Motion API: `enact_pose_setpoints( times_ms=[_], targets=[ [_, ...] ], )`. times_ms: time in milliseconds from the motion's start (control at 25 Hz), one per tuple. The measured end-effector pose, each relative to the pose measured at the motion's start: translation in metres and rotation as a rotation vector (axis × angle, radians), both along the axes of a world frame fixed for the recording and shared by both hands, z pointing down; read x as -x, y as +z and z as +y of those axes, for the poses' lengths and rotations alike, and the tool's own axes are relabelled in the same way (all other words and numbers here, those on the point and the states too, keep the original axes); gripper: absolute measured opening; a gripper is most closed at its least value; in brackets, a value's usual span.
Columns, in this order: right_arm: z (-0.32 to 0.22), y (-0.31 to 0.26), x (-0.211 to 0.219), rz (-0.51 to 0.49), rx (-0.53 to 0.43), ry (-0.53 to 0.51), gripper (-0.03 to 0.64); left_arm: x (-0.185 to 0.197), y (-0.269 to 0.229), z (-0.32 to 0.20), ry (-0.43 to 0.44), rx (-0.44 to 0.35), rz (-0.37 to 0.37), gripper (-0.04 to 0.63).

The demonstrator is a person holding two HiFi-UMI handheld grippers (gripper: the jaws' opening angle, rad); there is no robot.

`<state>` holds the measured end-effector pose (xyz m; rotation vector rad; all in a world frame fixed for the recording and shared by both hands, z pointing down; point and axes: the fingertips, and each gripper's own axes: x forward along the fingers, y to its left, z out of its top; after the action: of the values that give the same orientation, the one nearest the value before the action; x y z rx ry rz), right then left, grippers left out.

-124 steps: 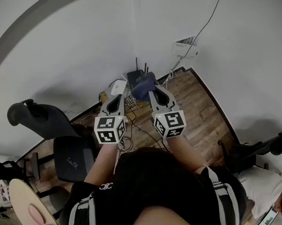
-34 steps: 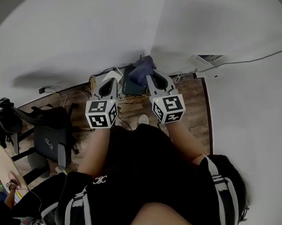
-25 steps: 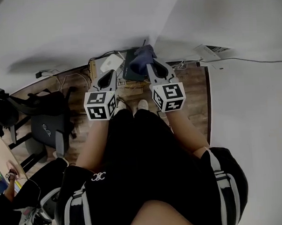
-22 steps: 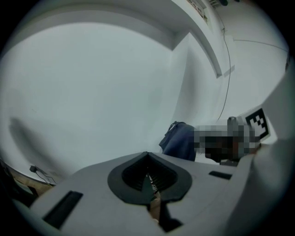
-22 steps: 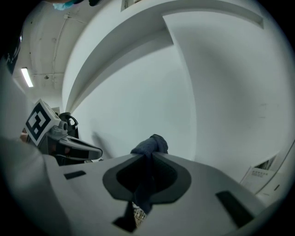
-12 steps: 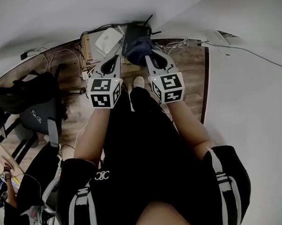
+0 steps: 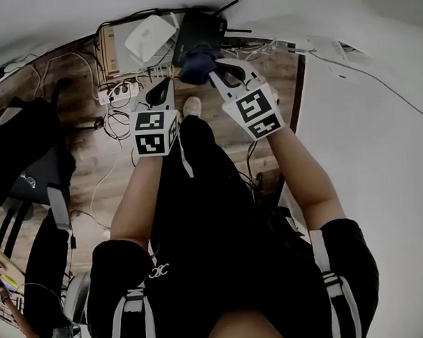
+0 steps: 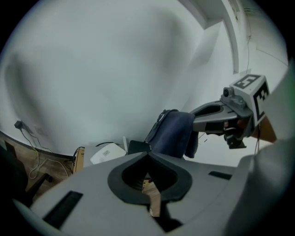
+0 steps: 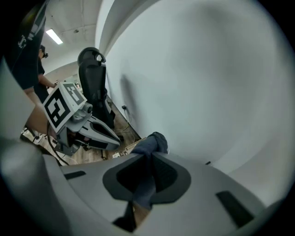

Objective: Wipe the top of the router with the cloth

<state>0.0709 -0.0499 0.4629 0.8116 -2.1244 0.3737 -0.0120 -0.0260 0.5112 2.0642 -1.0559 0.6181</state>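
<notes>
Black router [image 7: 204, 28], flat and matte, two thin antennae poking out at its far side, lying at the far edge of the wooden floor [image 7: 85, 156], right against the white wall [image 7: 51, 18]. Just beside it on the left, a white box-shaped device [image 7: 146, 38], its small label too small to read. Dark blue cloth [image 7: 195, 62], soft and bunched into a thick wad, overlapping the router's near edge in the head view; contact with the top impossible to tell. Right claw [image 7: 211, 74] clamped shut on that cloth, with folds running back between the jaws and a rounded bundle spilling out past the tips. Left claw [image 8: 148, 155] closed on nothing, tips meeting, held to the left of the cloth and apart from it, above a white power strip [image 7: 117, 93] and a tangle of cables [image 7: 115, 123]. Black-and-white square markers on both cubes, patterns only, no words; no brand legible on the router. Pale shoe [image 7: 191, 106] on the floor between the two claws, short of the router. Black office chair [image 7: 22, 166] toward the floor's left edge, well apart from the router
</notes>
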Motion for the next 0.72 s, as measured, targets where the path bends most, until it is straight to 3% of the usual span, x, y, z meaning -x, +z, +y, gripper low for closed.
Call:
enact_pose_setpoints(
  times_ms=[200, 440, 720],
  targets=[
    [-0.018, 0.053, 0.014, 0.121, 0.078, -0.244, 0.02, 0.012, 0.055, -0.013, -0.045, 0.023, 0.012, -0.002],
    [-0.002, 0.133, 0.022, 0.334, 0.169, -0.636, 0.02, 0.021, 0.111, -0.011, -0.07, 0.052, 0.013, -0.002],
    [0.01, 0.214, 0.016, 0.448, 0.292, -0.853, 0.02, 0.026, 0.169, 0.007, -0.038, 0.102, -0.012, -0.002]
  ],
)
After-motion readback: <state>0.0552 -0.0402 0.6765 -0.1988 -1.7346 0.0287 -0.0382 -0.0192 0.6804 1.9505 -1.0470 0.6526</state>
